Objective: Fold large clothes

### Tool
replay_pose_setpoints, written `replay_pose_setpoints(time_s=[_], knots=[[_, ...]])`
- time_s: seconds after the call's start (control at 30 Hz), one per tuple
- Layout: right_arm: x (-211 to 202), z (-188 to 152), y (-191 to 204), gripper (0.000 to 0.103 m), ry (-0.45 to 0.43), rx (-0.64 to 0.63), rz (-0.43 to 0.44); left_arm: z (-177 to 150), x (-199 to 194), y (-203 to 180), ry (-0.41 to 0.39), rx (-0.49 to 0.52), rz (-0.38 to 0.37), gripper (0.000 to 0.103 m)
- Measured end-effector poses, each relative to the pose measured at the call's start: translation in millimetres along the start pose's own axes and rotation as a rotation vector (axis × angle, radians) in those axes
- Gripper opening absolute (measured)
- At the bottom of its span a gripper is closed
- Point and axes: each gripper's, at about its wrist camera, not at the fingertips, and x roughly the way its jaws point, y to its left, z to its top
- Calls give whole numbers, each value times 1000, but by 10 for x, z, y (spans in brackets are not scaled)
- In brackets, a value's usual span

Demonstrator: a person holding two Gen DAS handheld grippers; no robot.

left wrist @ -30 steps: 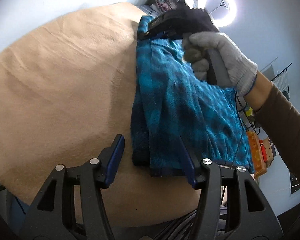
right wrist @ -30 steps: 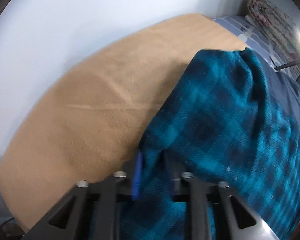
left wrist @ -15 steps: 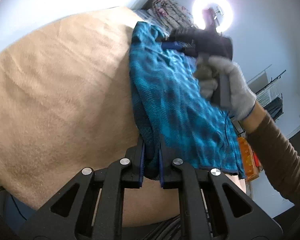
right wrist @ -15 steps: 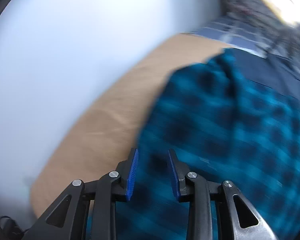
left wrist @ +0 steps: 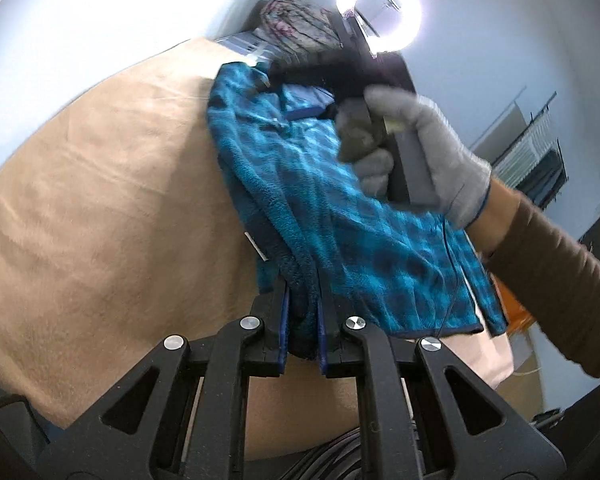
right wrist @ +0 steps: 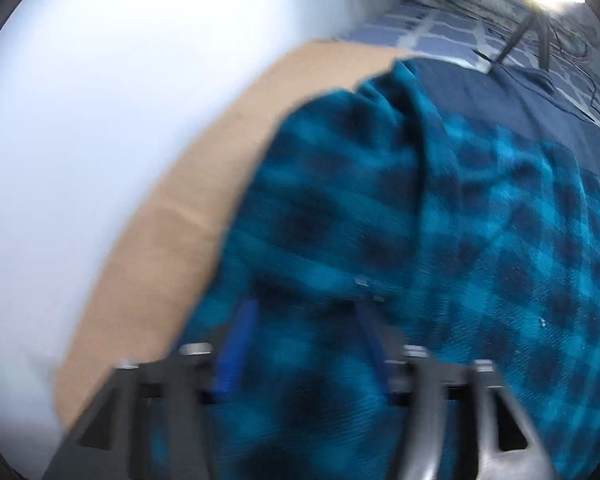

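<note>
A teal and dark-blue plaid fleece garment lies folded lengthwise on a tan blanket. My left gripper is shut on the garment's near corner, cloth bunched between its blue pads. My right gripper, held by a grey-gloved hand, hovers over the garment's far end. In the right wrist view the garment fills the frame and the right gripper stands open over it, fingers wide apart, the view blurred.
The tan blanket covers a bed along a white wall. A blue checked sheet and a floral bundle lie at the far end. A ring light shines beyond.
My left gripper closed on the garment's near corner and holds it. My right gripper let go of the far edge, opened wide, and moved over the garment.
</note>
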Motion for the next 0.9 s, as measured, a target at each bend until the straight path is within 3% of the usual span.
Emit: replay_pose_setpoints(time_s=[0.1,0.17,0.27,0.37,0.43,0.47,0.53,0.77,0.9], knots=[[-11,1,291,83,31,-54,37,22,30,-136,12,45,8,9],[86,-33,518,82,83,-118,-26,27,48,-210,16,75,20,9],[291,-146,746,72,148,-206,-127,27,83,-293,23,103,32,9],[421,-265,786,51,171,-267,-211,47,128,-369,32,133,45,9],[473,-321,757,28,179,-283,-244,67,153,-431,33,164,57,9],[459,-335,732,24,171,-280,-247,69,147,-463,34,177,61,9],[359,-352,623,13,149,-242,-209,72,146,-545,34,207,68,9],[-237,-388,-69,10,-5,30,87,51,233,-889,44,318,76,9],[-541,-557,-577,9,-95,172,212,33,316,-1097,65,373,69,9]])
